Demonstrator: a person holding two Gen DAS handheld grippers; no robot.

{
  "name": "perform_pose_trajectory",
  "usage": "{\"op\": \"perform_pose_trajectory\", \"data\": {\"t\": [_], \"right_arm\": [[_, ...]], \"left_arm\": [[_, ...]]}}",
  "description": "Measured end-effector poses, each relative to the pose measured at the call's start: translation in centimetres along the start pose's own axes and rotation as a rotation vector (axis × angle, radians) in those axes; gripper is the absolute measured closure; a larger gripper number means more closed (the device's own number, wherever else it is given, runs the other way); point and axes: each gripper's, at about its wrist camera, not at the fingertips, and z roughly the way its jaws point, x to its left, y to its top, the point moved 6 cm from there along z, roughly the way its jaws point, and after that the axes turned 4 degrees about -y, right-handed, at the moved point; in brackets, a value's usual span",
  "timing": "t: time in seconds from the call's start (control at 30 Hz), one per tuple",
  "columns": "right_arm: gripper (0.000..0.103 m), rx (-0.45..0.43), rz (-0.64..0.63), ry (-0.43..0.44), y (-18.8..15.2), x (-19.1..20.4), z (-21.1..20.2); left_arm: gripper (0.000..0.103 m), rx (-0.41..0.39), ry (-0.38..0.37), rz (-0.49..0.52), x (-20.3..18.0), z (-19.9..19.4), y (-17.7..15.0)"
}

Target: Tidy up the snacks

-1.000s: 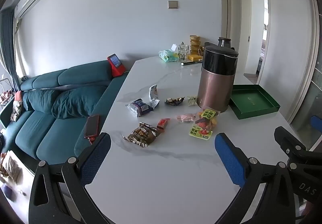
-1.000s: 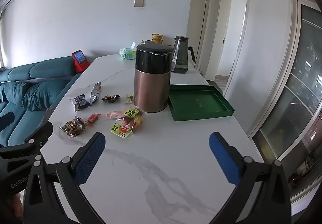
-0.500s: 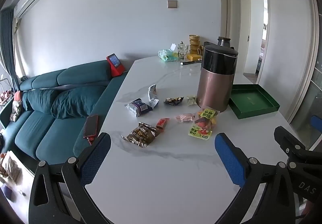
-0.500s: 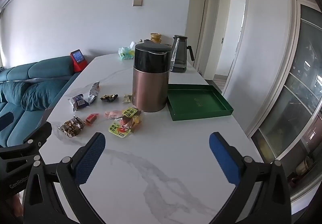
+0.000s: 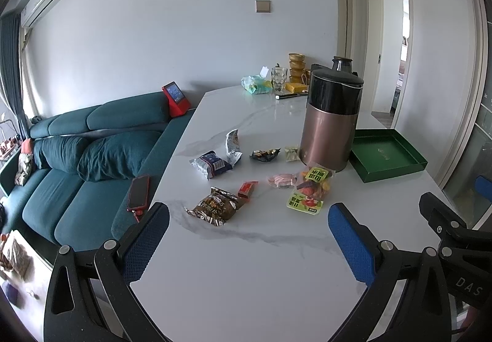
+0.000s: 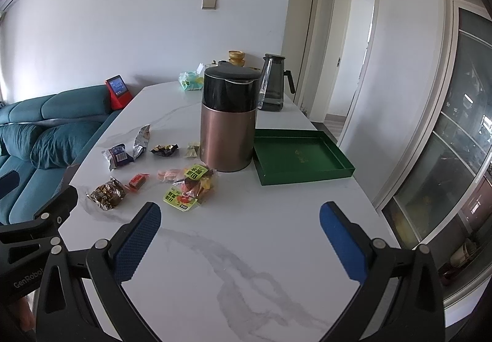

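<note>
Several snack packets lie scattered on the white marble table [image 5: 246,265]: a brown bag [image 5: 213,207], a small red packet [image 5: 247,189], a yellow-green fruit bag [image 5: 310,189], a pink packet [image 5: 280,180], a silver-blue bag [image 5: 210,164], a silver pouch [image 5: 232,146] and a dark candy wrapper [image 5: 265,154]. An empty green tray [image 5: 387,154] [image 6: 299,156] sits right of a copper canister [image 5: 330,120] [image 6: 229,120]. My left gripper [image 5: 247,237] is open, hovering near the table's front edge, short of the snacks. My right gripper [image 6: 240,231] is open too, beside it, nothing between its fingers.
A teal sofa [image 5: 86,151] runs along the table's left side, with a red-cased phone [image 5: 139,192] on its arm. At the table's far end stand a glass pitcher [image 6: 272,86], a wipes pack [image 5: 255,85], cups and stacked bowls. A doorway opens at the back right.
Both views shift very slightly; the grippers stay open and no snack has moved.
</note>
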Motion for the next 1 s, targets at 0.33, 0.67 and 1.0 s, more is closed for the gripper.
{"op": "perform_pose_trajectory", "data": {"t": [0.33, 0.67, 1.0], "right_arm": [[0.000, 0.001, -0.001, -0.002, 0.07, -0.15, 0.09], [0.000, 0.001, -0.003, -0.004, 0.04, -0.15, 0.06], [0.000, -0.001, -0.005, -0.006, 0.06, -0.21, 0.08]], "left_arm": [[0.001, 0.003, -0.001, -0.003, -0.11, 0.13, -0.02], [0.001, 0.007, -0.001, -0.005, -0.01, 0.24, -0.09], [0.001, 0.006, 0.000, -0.002, -0.01, 0.27, -0.06]]}}
